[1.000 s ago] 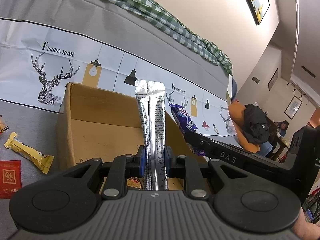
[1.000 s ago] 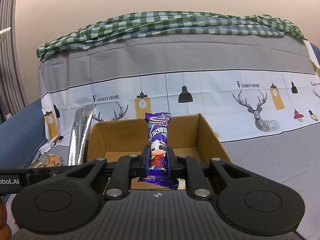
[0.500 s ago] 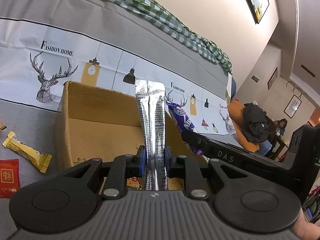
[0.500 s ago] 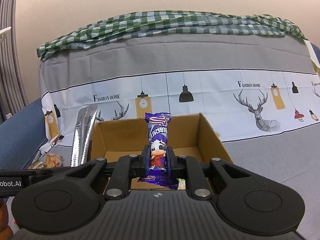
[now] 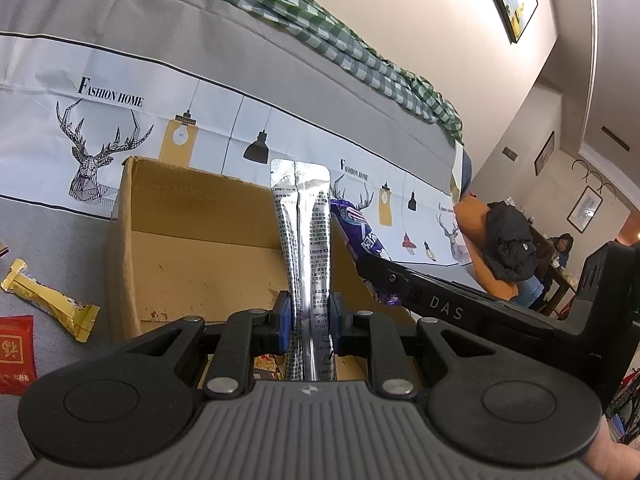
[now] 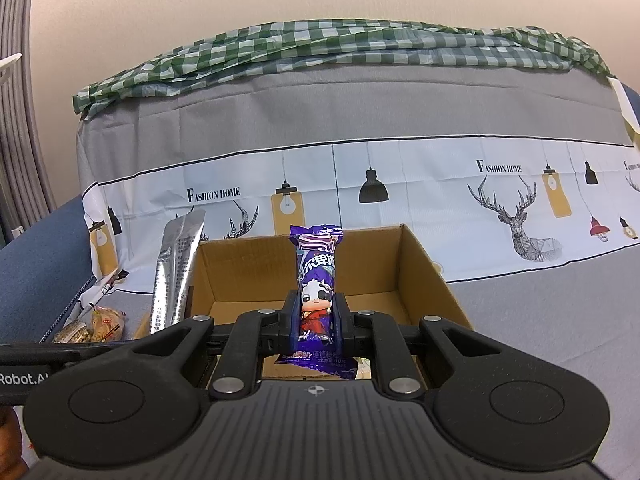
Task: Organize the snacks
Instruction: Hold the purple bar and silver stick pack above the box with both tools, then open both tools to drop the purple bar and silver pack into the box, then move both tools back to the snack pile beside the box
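My left gripper (image 5: 309, 322) is shut on a long silver foil sachet (image 5: 302, 240) that stands upright in front of the open cardboard box (image 5: 192, 264). The same silver sachet (image 6: 176, 268) shows at the box's left edge in the right wrist view. My right gripper (image 6: 316, 320) is shut on a purple candy pack (image 6: 316, 276) with a cartoon cow, held upright over the cardboard box (image 6: 428, 276). That purple pack (image 5: 360, 236) and the other gripper's arm appear to the right in the left wrist view. A few small items lie on the box floor, mostly hidden.
A gold bar wrapper (image 5: 48, 300) and a red packet (image 5: 16, 348) lie on the grey cloth left of the box. More wrapped snacks (image 6: 96, 324) sit at the far left. A green checked cloth (image 6: 320, 48) drapes the sofa back. A person sits far right.
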{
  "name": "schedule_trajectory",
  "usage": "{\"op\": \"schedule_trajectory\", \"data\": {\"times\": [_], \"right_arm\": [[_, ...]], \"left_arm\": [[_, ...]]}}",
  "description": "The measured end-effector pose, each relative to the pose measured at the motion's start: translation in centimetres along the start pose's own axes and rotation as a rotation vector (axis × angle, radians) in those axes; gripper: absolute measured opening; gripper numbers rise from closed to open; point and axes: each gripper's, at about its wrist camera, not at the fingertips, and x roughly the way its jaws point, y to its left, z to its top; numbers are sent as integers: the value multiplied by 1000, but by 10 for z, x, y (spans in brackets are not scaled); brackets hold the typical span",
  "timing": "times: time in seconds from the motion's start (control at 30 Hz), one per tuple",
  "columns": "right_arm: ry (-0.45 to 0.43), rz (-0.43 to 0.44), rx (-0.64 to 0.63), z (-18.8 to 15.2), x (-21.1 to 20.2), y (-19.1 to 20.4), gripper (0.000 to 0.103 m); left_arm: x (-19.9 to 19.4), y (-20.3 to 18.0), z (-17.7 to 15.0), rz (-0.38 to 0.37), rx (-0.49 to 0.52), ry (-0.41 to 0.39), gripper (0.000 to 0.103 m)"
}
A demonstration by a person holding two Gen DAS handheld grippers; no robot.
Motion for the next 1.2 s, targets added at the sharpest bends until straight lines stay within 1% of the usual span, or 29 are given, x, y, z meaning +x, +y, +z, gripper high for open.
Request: {"op": "schedule_trajectory", "data": {"times": [0.1, 0.13, 0.17, 0.2, 0.23, 0.27, 0.3, 0.33, 0.37, 0.43, 0.5, 0.57, 0.63, 0.67, 0.73, 0.77, 0.8, 0.87, 0.93, 0.97, 1.07, 1.13, 1.17, 1.2], "right_arm": [[5, 3, 4, 0, 1, -1, 16], [4, 2, 1, 1, 1, -1, 16], [4, 0, 1, 1, 1, -1, 17], [8, -5, 2, 1, 2, -2, 18], [12, -14, 0, 1, 3, -2, 18], [16, -32, -5, 1, 4, -1, 26], [20, -55, -12, 0, 5, 0, 40], [19, -65, -13, 0, 5, 0, 44], [14, -69, -9, 1, 4, 0, 46], [6, -69, -8, 1, 3, 0, 47], [4, -74, -6, 1, 3, 1, 48], [4, -70, 4, 0, 3, 2, 48], [3, -69, 3, 0, 2, 5, 48], [6, -68, 0, -1, 2, 8, 48], [9, -61, -7, -2, 3, 14, 48], [9, -58, -13, -3, 3, 18, 48], [8, -55, -22, -3, 3, 22, 48], [5, -47, -36, -4, 3, 30, 48], [1, -39, -46, -5, 2, 38, 48], [0, -34, -48, -6, 1, 43, 48], [-2, -7, -52, -7, 0, 54, 48], [-9, 21, -64, -8, -2, 64, 37], [-13, 45, -70, -9, -4, 70, 28], [-17, 67, -74, -9, -5, 74, 25]], "left_arm": [[2, 0, 0, -10, -7, 11, 22], [4, 0, 0, -21, -13, 26, 22], [7, 1, 0, -24, -19, 45, 29], [8, 1, -1, -16, -20, 55, 48], [8, 0, -2, 1, -12, 53, 54], [8, -1, -3, 14, -1, 49, 58], [8, -1, -4, 20, 5, 48, 58], [7, 0, -3, 22, 5, 47, 58], [5, 1, -3, 27, 4, 39, 58], [1, 3, -3, 40, 15, 21, 58], [-5, 5, -3, 52, 29, 0, 55], [-13, 7, -3, 60, 52, -23, 54], [-21, 9, -4, 67, 71, -31, 54], [-24, 9, -4, 70, 80, -33, 51], [-32, 11, -4, 78, 93, -32, 50], [-36, 12, -4, 83, 99, -29, 48], [-39, 14, -4, 90, 104, -25, 43], [-47, 19, -2, 98, 104, -8, 40], [-56, 28, 3, 99, 97, 18, 26], [-59, 31, 8, 108, 109, 29, 17], [-66, 49, 27, 165, 138, 54, 3], [-70, 65, 38, 199, 124, 51, 3], [-74, 76, 41, 215, 102, 42, 3], [-77, 87, 41, 227, 77, 32, 3]]}}
